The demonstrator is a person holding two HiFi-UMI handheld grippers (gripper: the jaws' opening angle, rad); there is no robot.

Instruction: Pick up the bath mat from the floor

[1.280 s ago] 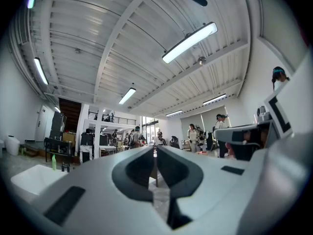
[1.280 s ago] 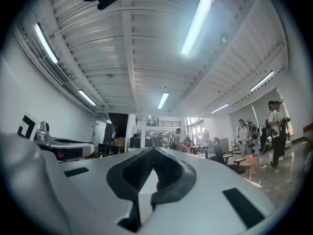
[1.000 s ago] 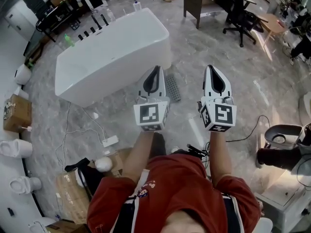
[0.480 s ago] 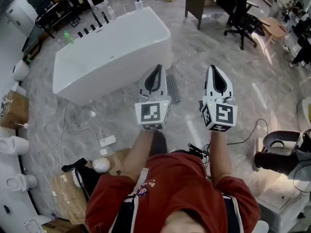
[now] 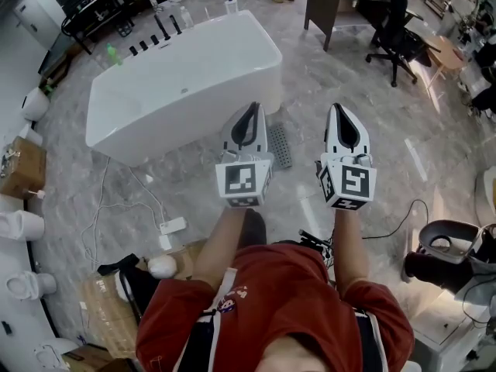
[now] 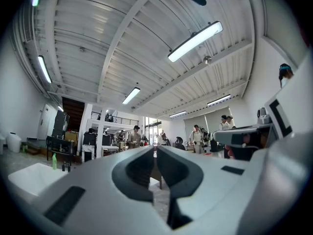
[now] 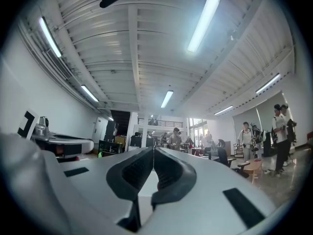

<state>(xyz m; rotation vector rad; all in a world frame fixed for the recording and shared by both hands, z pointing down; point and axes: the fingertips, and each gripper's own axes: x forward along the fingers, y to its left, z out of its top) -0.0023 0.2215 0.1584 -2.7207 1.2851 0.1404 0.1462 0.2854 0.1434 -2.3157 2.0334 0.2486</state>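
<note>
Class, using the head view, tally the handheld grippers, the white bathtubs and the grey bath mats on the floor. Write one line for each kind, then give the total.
Grippers: 2, the left gripper and the right gripper
White bathtub: 1
Grey bath mat: 1
Total: 4

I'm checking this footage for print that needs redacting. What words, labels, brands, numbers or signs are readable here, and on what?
No text can be read anywhere in these views.
Left gripper and right gripper: only black-and-white square markers, no letters or numbers.
Red shirt: a small chest print, too small to read.
Cardboard box: nothing legible on it.
</note>
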